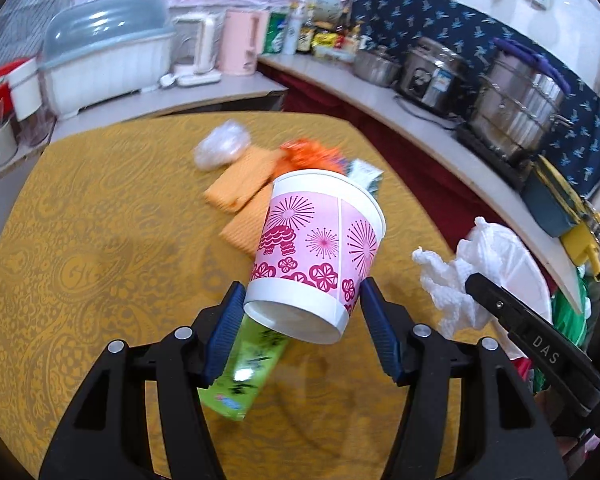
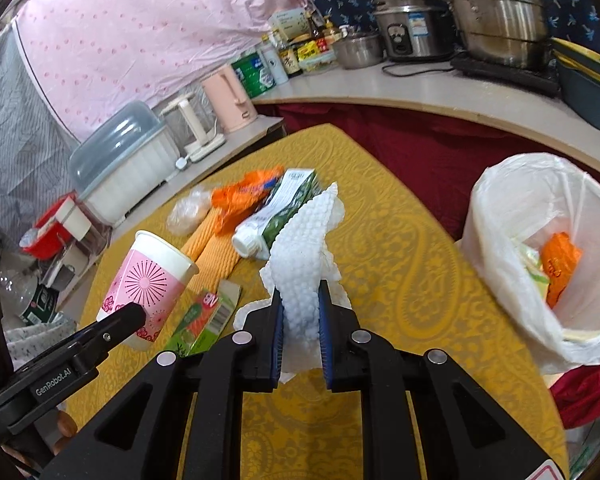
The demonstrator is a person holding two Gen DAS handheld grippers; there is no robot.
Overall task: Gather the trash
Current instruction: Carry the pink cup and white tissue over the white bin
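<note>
right claw (image 2: pixel 300 320) clamped on a crumpled white paper towel (image 2: pixel 304 248), lifted off the yellow tabletop (image 2: pixel 400 264). left claw (image 1: pixel 300 312) pinching a pink-patterned paper cup (image 1: pixel 320 248) near its base, tilted (pads look to be touching the thin wall, though contact on the right side cannot be confirmed). best carried well over the white-lined bin (image 2: pixel 500 208) beside the tabletop before letting go, since the embossed, floppy towel could drape on the rim. light squeeze only on the cup, as the waxy cone probably buckles easily. still on the tabletop: flat green wrapper (image 1: pixel 244 372), ridged orange sponge cloths (image 1: pixel 240 188), glossy orange packet (image 2: pixel 244 196).
</note>
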